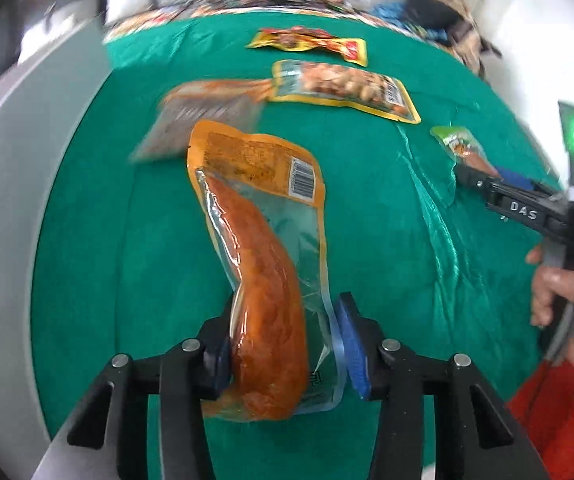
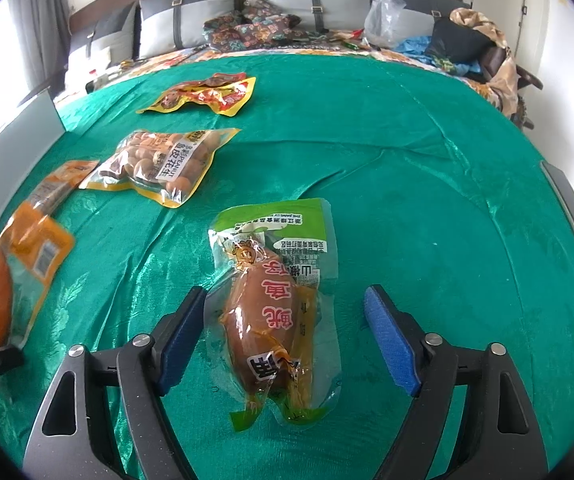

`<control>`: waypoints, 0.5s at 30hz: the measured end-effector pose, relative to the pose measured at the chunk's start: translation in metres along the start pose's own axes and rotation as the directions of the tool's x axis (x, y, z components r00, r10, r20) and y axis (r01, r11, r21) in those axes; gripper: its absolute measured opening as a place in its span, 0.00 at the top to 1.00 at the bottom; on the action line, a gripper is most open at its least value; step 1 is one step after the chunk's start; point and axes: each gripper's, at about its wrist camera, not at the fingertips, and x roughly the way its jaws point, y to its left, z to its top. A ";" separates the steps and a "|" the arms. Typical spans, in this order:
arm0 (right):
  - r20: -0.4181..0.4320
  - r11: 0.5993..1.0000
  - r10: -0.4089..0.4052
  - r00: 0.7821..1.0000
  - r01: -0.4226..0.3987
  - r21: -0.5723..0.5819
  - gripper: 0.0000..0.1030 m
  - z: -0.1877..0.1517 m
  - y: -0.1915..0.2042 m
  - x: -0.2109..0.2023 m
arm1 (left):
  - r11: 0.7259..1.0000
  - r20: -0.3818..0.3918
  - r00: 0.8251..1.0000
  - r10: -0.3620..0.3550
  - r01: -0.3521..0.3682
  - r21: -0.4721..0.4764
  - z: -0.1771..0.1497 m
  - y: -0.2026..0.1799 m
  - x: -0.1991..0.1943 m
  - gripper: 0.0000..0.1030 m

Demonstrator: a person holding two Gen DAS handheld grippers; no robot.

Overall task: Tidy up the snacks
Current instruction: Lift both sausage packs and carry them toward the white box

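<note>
My left gripper [image 1: 287, 344] is shut on an orange-topped pouch with a long orange sausage [image 1: 263, 264], held above the green cloth; the pouch also shows at the left edge of the right wrist view [image 2: 11, 280]. My right gripper [image 2: 283, 340] is open, its blue pads on either side of a green-topped pouch of brown meat [image 2: 275, 312] lying flat on the cloth. In the left wrist view the right gripper [image 1: 499, 192] sits over that green pouch [image 1: 459, 144].
On the green cloth [image 2: 407, 200] lie a peanut pouch [image 2: 163, 164], a yellow-red snack pouch [image 2: 207, 96] and a blurred orange pouch [image 1: 203, 116]. Pillows, a plastic bag [image 2: 383, 16] and clutter sit at the far end.
</note>
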 end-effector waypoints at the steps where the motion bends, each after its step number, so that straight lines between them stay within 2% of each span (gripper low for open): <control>1: 0.000 1.000 0.008 1.000 -0.008 0.001 0.17 0.000 0.000 0.000 | 1.000 0.005 1.000 -0.008 0.008 -0.021 -0.007 0.005 -0.005 0.57; 2: -0.005 1.000 0.020 1.000 -0.020 -0.003 0.16 0.000 -0.001 -0.001 | 0.999 0.013 1.000 -0.009 0.009 -0.036 -0.012 0.010 -0.010 0.57; 4: -0.079 0.996 0.093 0.993 -0.092 0.014 0.17 0.010 -0.010 -0.001 | 0.998 0.033 0.999 -0.006 0.008 -0.064 -0.021 0.020 -0.018 0.57; 6: -0.159 0.972 0.202 0.966 -0.177 0.157 0.18 0.023 -0.030 0.001 | 0.994 0.051 0.999 -0.012 0.018 -0.106 -0.023 0.030 -0.022 0.57; 8: -0.235 0.941 0.237 0.943 -0.163 0.295 0.18 0.034 -0.045 0.005 | 0.990 0.069 0.997 -0.022 0.032 -0.140 -0.024 0.038 -0.025 0.58; 10: -0.290 0.940 0.248 0.924 -0.158 0.301 0.18 0.043 -0.040 0.009 | 0.989 0.091 0.996 -0.022 0.035 -0.144 -0.025 0.040 -0.030 0.59; 11: -0.311 0.957 0.228 0.923 -0.153 0.246 0.19 0.046 -0.030 0.011 | 0.989 0.106 0.994 -0.025 0.040 -0.144 -0.026 0.041 -0.034 0.59; 13: -0.353 0.991 0.124 0.928 -0.100 0.085 0.21 0.046 -0.005 0.017 | 0.988 0.127 0.991 -0.029 0.048 -0.144 -0.026 0.041 -0.040 0.61; 15: -0.357 0.999 -0.007 0.934 -0.009 -0.041 0.40 0.040 0.012 0.017 | 0.986 0.149 0.988 -0.037 0.060 -0.154 -0.029 0.045 -0.049 0.66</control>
